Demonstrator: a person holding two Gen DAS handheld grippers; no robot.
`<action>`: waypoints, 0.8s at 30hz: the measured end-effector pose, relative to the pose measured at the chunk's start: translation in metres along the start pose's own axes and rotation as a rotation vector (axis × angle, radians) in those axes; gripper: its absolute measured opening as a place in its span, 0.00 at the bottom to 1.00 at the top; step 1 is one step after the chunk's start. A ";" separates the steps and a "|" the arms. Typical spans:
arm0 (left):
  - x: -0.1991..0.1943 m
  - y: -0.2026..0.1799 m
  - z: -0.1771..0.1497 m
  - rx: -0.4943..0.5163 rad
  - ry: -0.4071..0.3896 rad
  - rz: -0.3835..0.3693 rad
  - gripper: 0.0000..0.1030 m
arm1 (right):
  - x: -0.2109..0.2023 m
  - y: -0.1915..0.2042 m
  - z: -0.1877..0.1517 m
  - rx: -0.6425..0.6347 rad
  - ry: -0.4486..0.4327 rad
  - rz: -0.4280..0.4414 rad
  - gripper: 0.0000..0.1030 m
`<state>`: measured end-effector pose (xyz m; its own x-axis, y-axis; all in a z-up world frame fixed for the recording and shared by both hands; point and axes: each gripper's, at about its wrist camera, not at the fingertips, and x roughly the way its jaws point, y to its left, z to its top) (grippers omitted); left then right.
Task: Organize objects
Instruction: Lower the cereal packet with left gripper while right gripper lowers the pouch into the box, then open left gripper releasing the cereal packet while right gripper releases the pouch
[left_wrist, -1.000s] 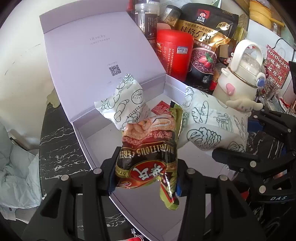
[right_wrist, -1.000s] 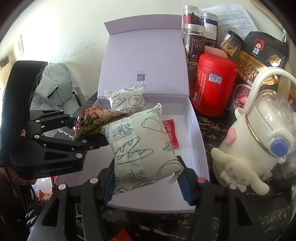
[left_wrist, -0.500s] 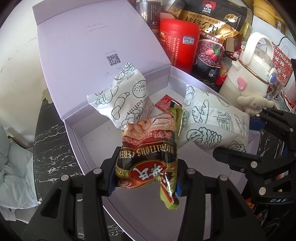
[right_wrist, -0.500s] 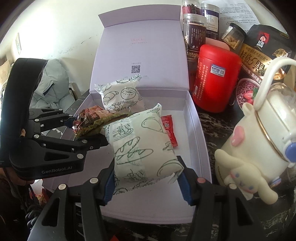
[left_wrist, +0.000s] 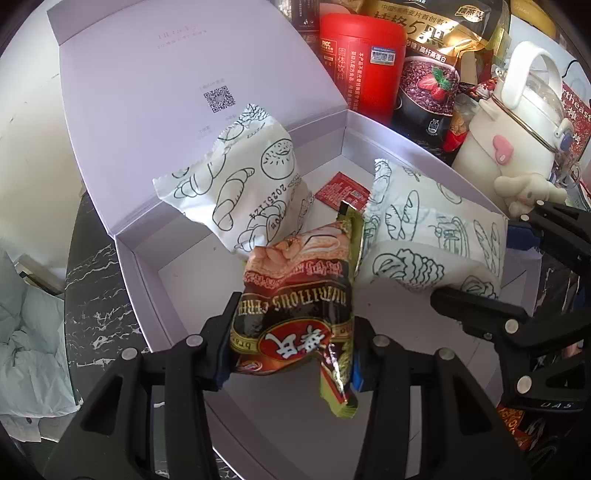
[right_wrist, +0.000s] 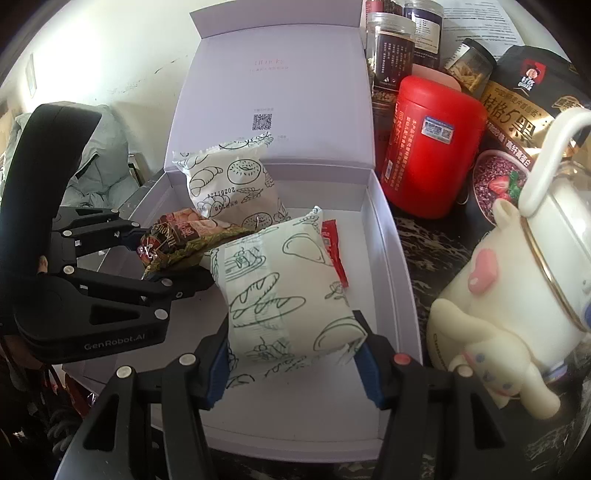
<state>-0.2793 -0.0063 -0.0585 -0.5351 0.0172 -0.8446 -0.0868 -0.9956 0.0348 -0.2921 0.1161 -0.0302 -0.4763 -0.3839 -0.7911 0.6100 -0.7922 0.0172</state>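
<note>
Both tongs hang over the open lilac cardboard box (right_wrist: 384, 236), the left gripper (left_wrist: 291, 354) pinching a brown cereal sachet (left_wrist: 295, 295), the right gripper (right_wrist: 291, 354) pinching a white bread-print packet (right_wrist: 284, 291) lengthwise, nearer the red sachet (right_wrist: 332, 247).

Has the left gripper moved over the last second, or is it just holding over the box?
Yes. The left gripper, shut on the cereal packet, has closed in on the lavender box: the lid's QR code sits nearer the view's centre and larger.
</note>
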 end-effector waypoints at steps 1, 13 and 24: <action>0.001 0.000 0.000 0.000 0.007 0.001 0.44 | 0.002 0.000 0.000 -0.001 0.007 0.000 0.58; 0.006 -0.007 0.000 0.021 0.032 0.016 0.44 | 0.006 0.000 -0.003 -0.001 0.043 -0.013 0.58; -0.003 -0.011 -0.001 0.013 0.024 0.035 0.48 | -0.003 -0.002 -0.004 0.027 0.044 -0.047 0.60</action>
<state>-0.2759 0.0041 -0.0571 -0.5180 -0.0198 -0.8551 -0.0796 -0.9943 0.0712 -0.2890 0.1206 -0.0306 -0.4754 -0.3255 -0.8173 0.5701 -0.8216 -0.0044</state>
